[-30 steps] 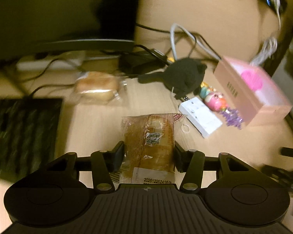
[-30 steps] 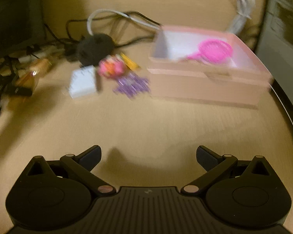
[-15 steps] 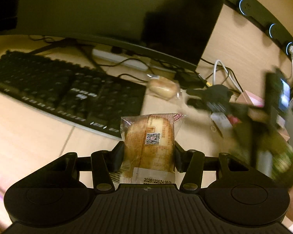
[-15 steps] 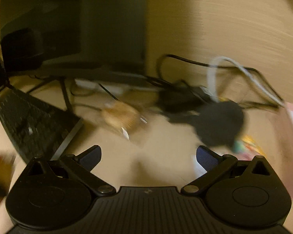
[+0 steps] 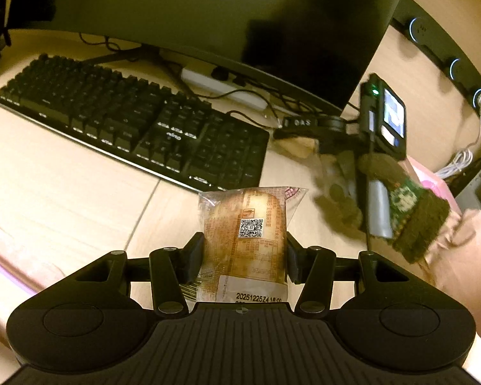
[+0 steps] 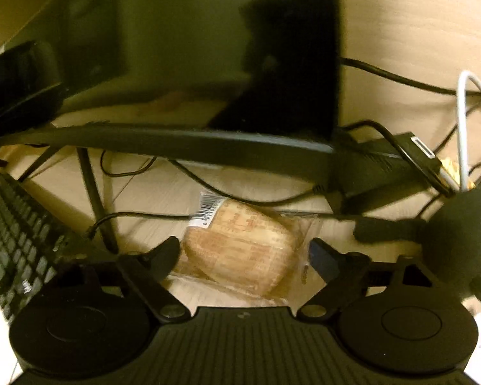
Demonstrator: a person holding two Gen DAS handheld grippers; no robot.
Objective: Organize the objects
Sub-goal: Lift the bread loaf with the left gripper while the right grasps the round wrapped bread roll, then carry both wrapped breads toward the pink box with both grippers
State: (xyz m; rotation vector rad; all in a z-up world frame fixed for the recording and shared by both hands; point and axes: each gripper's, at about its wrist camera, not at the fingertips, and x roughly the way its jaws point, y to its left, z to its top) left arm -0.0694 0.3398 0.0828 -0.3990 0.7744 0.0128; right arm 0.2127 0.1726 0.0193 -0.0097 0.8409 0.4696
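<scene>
My left gripper [image 5: 244, 258] is shut on a wrapped bread bun [image 5: 244, 237] with a QR code and holds it above the wooden desk. A second wrapped bun [image 6: 240, 247] lies on the desk under the monitor; it also shows in the left wrist view [image 5: 296, 146]. My right gripper [image 6: 244, 258] is open, its fingers on either side of this second bun without closing on it. The right gripper and the gloved hand [image 5: 384, 192] that holds it show in the left wrist view.
A black keyboard [image 5: 128, 118] lies left of the buns. A dark monitor [image 6: 176, 64] stands over the second bun, with cables [image 6: 208, 189] and a power strip [image 5: 224, 85] behind. A pink box [image 5: 433, 186] is at the right. A black round object [image 6: 458, 231] sits right of the right gripper.
My right gripper swung left from the pink box to the second bun and now straddles it. My left gripper turned left with its bun, toward the keyboard.
</scene>
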